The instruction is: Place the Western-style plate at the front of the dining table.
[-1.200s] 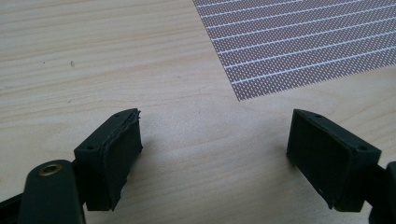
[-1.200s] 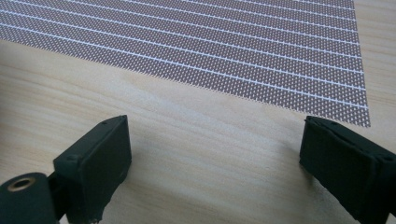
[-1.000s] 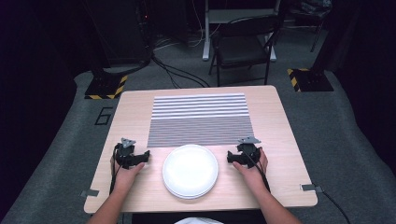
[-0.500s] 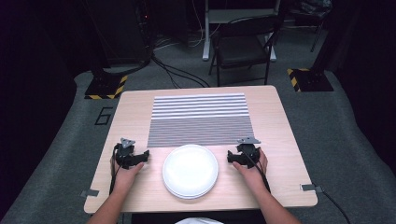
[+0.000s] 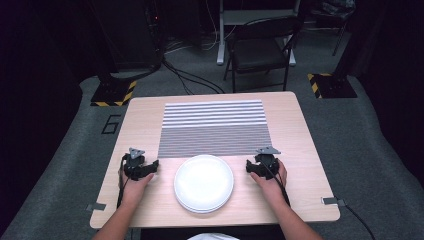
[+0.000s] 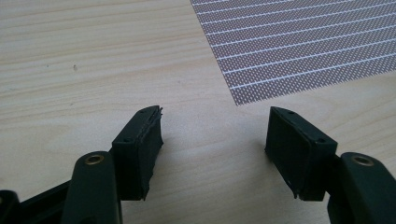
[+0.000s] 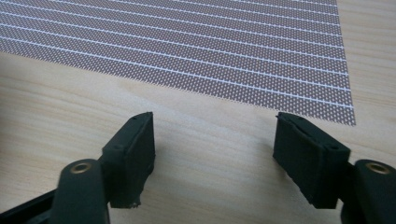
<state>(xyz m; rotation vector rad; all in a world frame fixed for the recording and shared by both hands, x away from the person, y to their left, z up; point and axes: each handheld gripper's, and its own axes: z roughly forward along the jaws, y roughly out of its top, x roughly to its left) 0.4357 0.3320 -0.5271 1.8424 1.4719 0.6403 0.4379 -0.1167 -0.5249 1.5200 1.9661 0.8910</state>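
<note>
Resting on the bench point(image 5: 300, 135) either side of the white plate point(image 5: 203, 183), my left fingers point(image 6: 140, 149) and right fingers point(image 7: 130, 154), just narrowing yet still spread and empty, risked skidding its slick rim.

A dim lab: taped stand bases point(image 5: 113, 93), floor cables point(image 5: 192, 80).

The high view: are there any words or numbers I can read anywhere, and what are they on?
"6": a dark outlined number on the grey floor just left of the table.
Yellow and black warning stripes, no words: on the two stand bases behind the table.
The striped mat and the plate have no writing on them.
</note>
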